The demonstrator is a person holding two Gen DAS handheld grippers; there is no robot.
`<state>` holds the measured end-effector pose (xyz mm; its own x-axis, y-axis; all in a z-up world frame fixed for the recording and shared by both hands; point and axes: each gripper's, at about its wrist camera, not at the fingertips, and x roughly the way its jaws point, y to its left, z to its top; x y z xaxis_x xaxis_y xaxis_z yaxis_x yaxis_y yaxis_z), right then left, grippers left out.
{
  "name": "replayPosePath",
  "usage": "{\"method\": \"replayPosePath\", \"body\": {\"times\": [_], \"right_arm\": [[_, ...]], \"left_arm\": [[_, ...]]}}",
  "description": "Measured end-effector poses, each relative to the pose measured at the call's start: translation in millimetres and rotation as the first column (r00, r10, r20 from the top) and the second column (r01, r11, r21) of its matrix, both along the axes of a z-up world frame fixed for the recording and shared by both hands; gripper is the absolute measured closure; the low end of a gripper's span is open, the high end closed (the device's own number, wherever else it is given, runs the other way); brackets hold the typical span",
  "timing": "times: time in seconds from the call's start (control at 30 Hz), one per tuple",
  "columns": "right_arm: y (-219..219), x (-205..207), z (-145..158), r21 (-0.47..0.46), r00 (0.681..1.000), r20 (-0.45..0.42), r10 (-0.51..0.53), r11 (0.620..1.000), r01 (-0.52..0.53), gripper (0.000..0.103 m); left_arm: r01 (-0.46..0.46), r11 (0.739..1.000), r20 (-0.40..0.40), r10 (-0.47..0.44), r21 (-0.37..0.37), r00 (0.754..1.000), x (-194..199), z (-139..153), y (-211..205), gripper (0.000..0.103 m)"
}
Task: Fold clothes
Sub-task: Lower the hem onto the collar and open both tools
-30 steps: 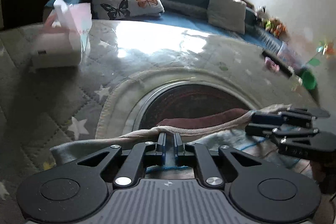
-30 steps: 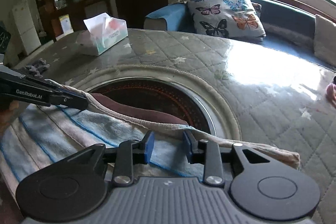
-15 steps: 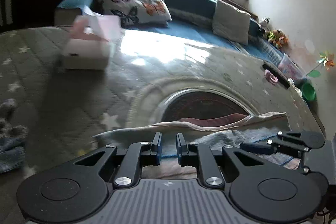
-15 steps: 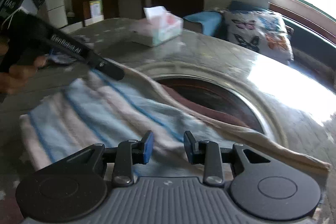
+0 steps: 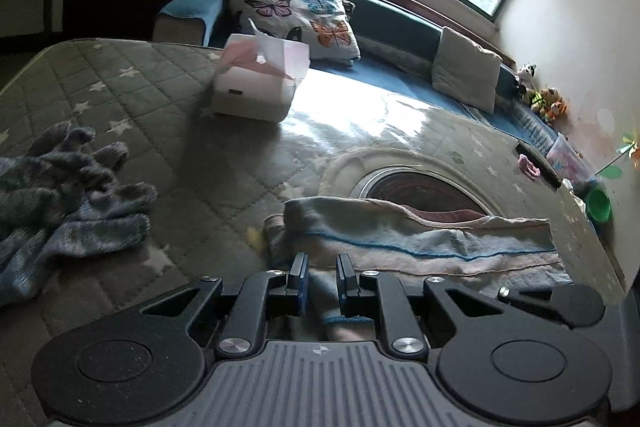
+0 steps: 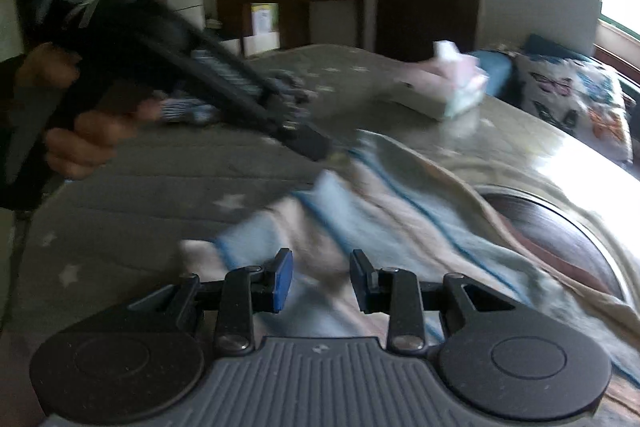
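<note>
A blue-and-beige striped towel [image 5: 420,243] lies folded in a long band on the grey quilted table cover [image 5: 160,115], partly over a dark round inset [image 5: 424,191]. My left gripper [image 5: 322,277] is open just above the towel's left end, with cloth showing below the gap. In the right wrist view the towel [image 6: 380,211] is blurred. There my right gripper [image 6: 322,279] stands open over its near edge with nothing held. The left gripper [image 6: 316,147], held by a hand [image 6: 80,139], has its tip at the towel's far corner.
A tissue box [image 5: 256,95] stands on the table behind the towel. Knitted grey-blue gloves [image 5: 60,195] lie at the left. A butterfly cushion [image 5: 300,15] and sofa sit beyond the table. A green cup [image 5: 598,205] is near the right table edge.
My left gripper, shut on the towel's edge a second ago, has opened and let it go. Both views have swung to the left, and the towel has settled flat.
</note>
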<state>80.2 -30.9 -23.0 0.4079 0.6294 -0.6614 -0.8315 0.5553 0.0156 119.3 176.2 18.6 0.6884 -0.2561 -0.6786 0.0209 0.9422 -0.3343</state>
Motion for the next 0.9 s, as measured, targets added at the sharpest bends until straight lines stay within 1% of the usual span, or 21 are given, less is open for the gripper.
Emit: {"method": "replayPosePath", "body": {"times": [0.17,0.3,0.33,0.43,0.5,0.6,0.7,0.8,0.9], "right_arm": [[22.6,-23.0,-2.6,0.002,0.997,0.015,0.076,0.997,-0.076,0.071],[30.2,-35.1,-3.1,-0.01,0.992,0.055,0.112,0.994,-0.111,0.072],[28.7,-35.0,-0.5,-0.008,0.993,0.054,0.109,0.994,-0.109,0.071],[13.4,-27.4,12.6,0.02,0.997,0.004,0.08,0.997,-0.08,0.069],[-1.0,-24.6,18.9,0.016,0.998,-0.009,0.057,0.998,-0.057,0.069],[-25.7,-22.1,23.3,-0.012,1.0,-0.006,0.008,1.0,-0.008,0.069],[-59.8,-16.4,24.0,-0.033,0.997,-0.005,-0.078,0.996,0.077,0.069],[-94.7,-8.7,22.4,-0.038,0.986,-0.026,-0.166,0.986,0.165,0.069],[-136.4,-4.7,22.1,-0.042,0.961,-0.02,-0.274,0.961,0.273,0.069]], "left_arm": [[0.039,0.999,0.021,-0.038,-0.026,0.999,-7.8,3.2,-9.0,0.086],[0.075,0.997,0.028,-0.074,-0.036,0.997,-5.8,1.5,-23.6,0.086],[0.079,0.996,0.027,-0.078,-0.04,0.997,-5.1,0.0,-26.2,0.086],[0.086,0.995,0.022,-0.084,-0.058,0.996,-3.1,-5.8,-32.9,0.086],[0.09,0.994,0.019,-0.089,-0.069,0.996,-1.7,-9.6,-37.3,0.086],[0.101,0.992,0.018,-0.1,-0.081,0.995,-0.6,-15.4,-44.9,0.087],[0.112,0.991,0.022,-0.111,-0.073,0.994,-3.4,-20.0,-50.9,0.087],[0.109,0.992,0.022,-0.108,-0.063,0.994,-7.0,-24.0,-53.5,0.087],[0.107,0.993,0.022,-0.106,-0.052,0.994,-10.6,-28.0,-56.1,0.087]]}}
